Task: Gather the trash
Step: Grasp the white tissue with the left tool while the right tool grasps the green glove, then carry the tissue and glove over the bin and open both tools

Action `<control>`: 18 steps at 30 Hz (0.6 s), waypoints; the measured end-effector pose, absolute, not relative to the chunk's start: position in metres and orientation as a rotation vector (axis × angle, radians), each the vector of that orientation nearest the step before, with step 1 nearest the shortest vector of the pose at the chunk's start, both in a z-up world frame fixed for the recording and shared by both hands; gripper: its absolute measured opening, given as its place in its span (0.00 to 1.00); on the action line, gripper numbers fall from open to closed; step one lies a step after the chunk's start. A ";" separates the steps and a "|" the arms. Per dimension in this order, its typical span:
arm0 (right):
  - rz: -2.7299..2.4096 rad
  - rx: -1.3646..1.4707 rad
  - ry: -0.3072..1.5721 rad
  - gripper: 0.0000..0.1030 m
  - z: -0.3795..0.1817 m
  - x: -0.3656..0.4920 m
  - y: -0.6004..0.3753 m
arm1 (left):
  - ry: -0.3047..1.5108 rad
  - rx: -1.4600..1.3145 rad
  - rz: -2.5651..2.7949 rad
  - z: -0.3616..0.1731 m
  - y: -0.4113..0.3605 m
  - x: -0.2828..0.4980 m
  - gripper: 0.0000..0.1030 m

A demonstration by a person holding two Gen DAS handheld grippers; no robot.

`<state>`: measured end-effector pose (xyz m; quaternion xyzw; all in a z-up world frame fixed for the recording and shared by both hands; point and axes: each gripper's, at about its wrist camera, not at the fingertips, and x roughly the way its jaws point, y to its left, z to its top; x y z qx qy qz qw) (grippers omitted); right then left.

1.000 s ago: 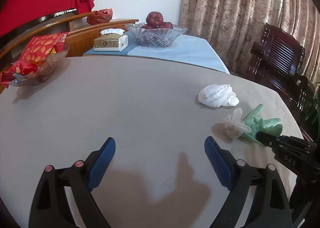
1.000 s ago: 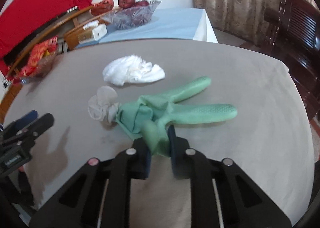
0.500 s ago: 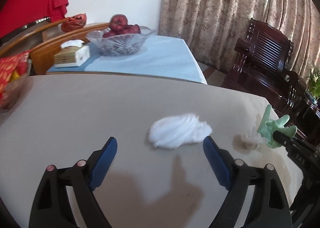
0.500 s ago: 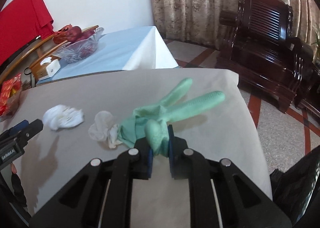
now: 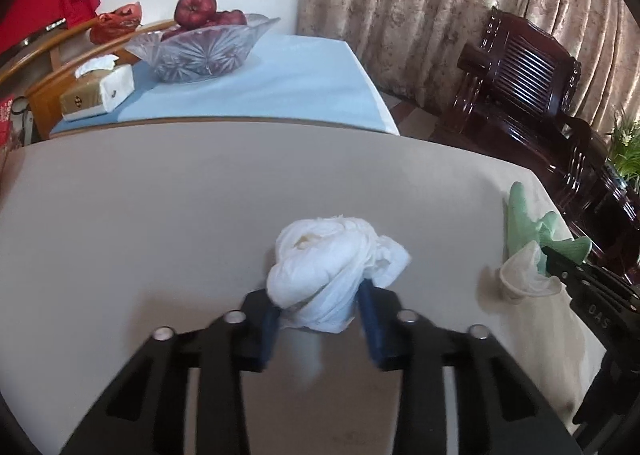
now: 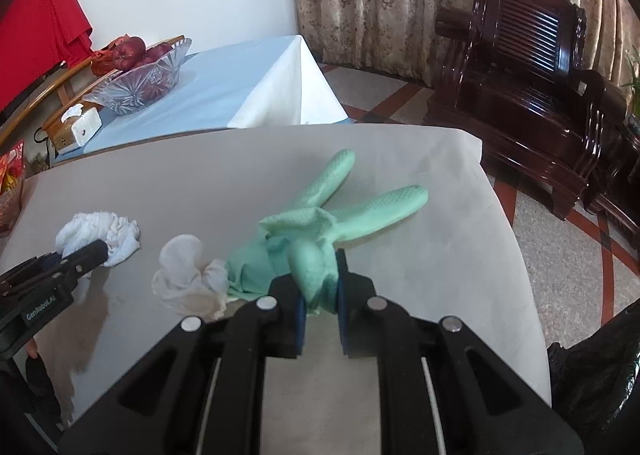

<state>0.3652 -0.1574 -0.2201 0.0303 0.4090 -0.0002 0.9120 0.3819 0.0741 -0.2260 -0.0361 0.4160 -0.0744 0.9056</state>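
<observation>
Left gripper (image 5: pixel 318 321) closing around white tissue wad (image 5: pixel 332 267) at lower centre of grey table (image 5: pixel 160 207), right gripper (image 6: pixel 320 305) clenched on green glove (image 6: pixel 328 223) mid-frame, crumpled clear wrapper (image 6: pixel 188 275) just left of it

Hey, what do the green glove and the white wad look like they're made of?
Green glove: probably rubber or latex; matte, with a dimpled grip texture on its floppy fingers. White wad: looks like tissue or thin paper, soft and creased, crumpling between the closing left gripper pads; thin cloth is possible.
</observation>
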 end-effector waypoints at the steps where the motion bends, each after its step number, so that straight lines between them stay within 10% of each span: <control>1: 0.002 0.061 0.836 0.11 -0.219 0.364 -0.157 | 0.853 -0.073 -0.151 -0.224 0.074 0.379 0.28; 18: 0.105 0.177 0.776 0.11 -0.169 0.271 -0.165 | 0.791 -0.018 -0.119 -0.171 0.061 0.266 0.26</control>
